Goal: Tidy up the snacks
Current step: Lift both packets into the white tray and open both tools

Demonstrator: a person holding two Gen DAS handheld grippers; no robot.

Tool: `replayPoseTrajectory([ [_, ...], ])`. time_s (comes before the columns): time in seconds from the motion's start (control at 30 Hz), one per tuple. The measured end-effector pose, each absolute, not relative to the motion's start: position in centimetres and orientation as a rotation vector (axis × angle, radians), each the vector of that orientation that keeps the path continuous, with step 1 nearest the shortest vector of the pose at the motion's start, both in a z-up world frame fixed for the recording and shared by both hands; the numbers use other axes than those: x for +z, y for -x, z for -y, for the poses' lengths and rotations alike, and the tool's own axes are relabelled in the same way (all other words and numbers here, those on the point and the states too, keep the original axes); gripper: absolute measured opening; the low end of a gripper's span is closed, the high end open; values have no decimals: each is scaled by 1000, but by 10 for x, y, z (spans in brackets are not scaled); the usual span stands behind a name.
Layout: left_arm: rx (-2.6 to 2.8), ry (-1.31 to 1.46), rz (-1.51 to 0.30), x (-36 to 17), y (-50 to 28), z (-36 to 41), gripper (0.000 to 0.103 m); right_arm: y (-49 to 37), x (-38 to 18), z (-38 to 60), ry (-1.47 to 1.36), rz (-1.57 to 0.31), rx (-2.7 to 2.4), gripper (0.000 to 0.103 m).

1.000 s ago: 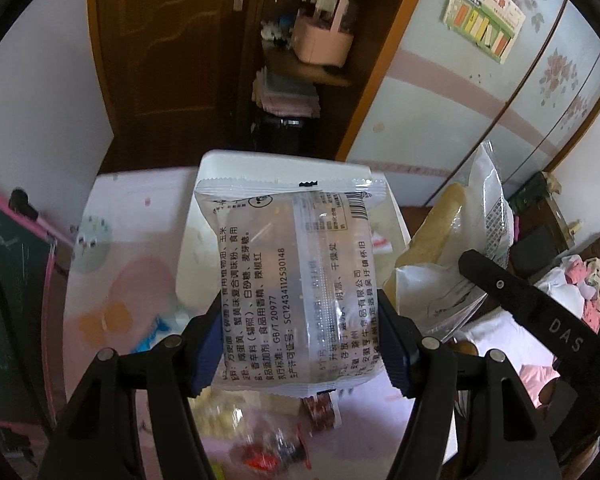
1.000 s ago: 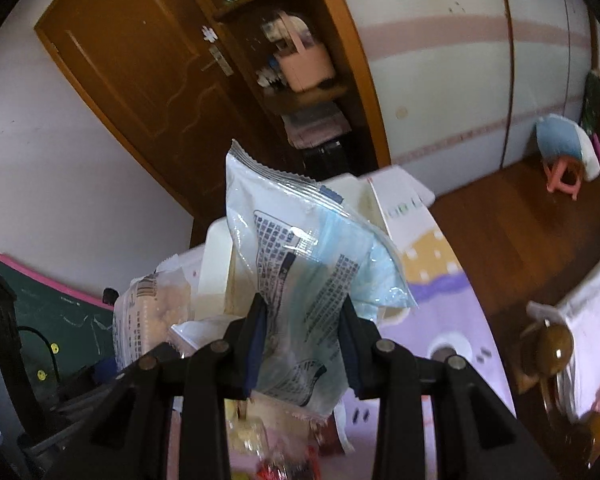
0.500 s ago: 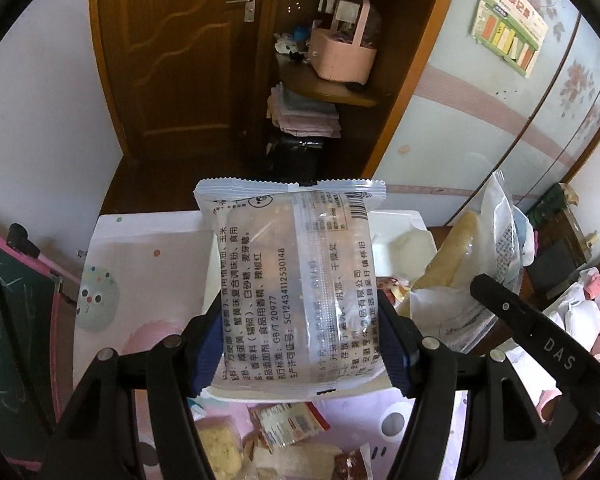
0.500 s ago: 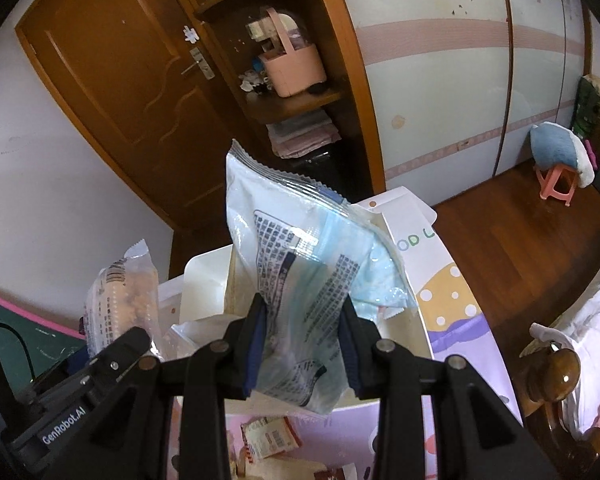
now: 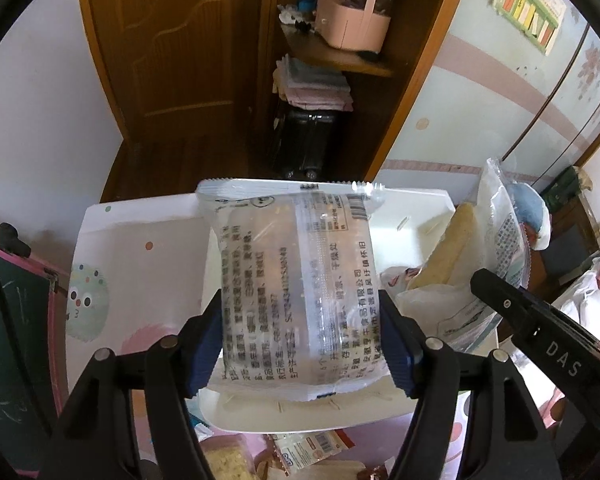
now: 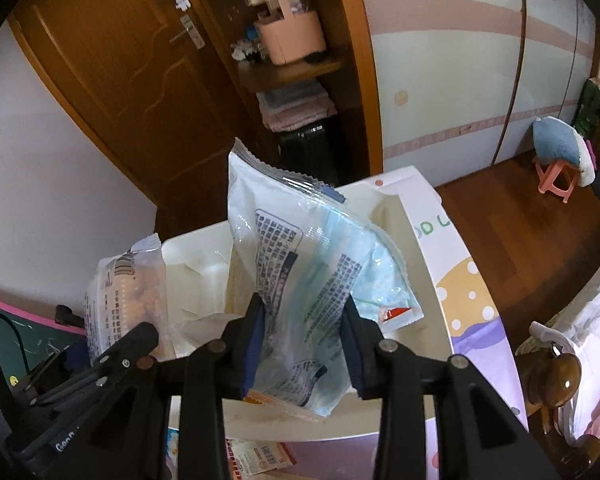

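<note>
Both hands are carrying a snack over the white rectangular plastic bin (image 5: 412, 208) that stands on the desk (image 5: 140, 272), whose pastel cartoon-print cloth shows to the bin's left. This looks like the delivery step: packets brought above the container, not yet let go.

The left gripper (image 5: 304, 344) has its blue-padded fingers (image 5: 206, 344) on the two sides of a clear square packet printed with black text (image 5: 296, 276), which stands upright in the grip with its crimped top edge toward the far wall. Its jaws have just been opening a little, yet the pads look pressed to the wrapper, so the packet is held, above the bin's left half.

The right gripper (image 6: 302, 340) is clamped on a pale blue and white crinkled snack bag (image 6: 300, 256), tilted, hanging above the bin's right half.

More small packets (image 5: 312, 446) lie loose on the near desk, outside the bin.

The next move probably calls for lowering each packet into the bin, then spreading the fingers fully so it drops flat. Both wrappers are slippery film; letting go from too high could send one over the rim.
</note>
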State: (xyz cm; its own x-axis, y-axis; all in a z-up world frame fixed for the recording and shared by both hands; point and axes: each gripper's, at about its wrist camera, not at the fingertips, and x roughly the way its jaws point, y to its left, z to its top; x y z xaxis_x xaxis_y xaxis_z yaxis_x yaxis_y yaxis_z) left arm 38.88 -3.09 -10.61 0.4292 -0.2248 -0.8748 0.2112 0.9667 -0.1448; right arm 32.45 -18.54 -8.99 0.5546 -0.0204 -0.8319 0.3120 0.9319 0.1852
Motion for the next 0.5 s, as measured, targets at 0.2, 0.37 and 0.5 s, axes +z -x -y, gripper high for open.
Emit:
replayPoseTrajectory([
  [0.2, -274, -12, -1046, -106, -388, 33, 85, -332, -107, 191, -374, -1021, -195, 42],
  [0.37, -274, -10, -1049, -105, -387, 30, 86, -332, -113, 193, -423, -1020, -169, 44],
  [0.5, -264, 7, -1046, -101, -384, 27, 87, -332, -109, 188, -401, -1000, -157, 52],
])
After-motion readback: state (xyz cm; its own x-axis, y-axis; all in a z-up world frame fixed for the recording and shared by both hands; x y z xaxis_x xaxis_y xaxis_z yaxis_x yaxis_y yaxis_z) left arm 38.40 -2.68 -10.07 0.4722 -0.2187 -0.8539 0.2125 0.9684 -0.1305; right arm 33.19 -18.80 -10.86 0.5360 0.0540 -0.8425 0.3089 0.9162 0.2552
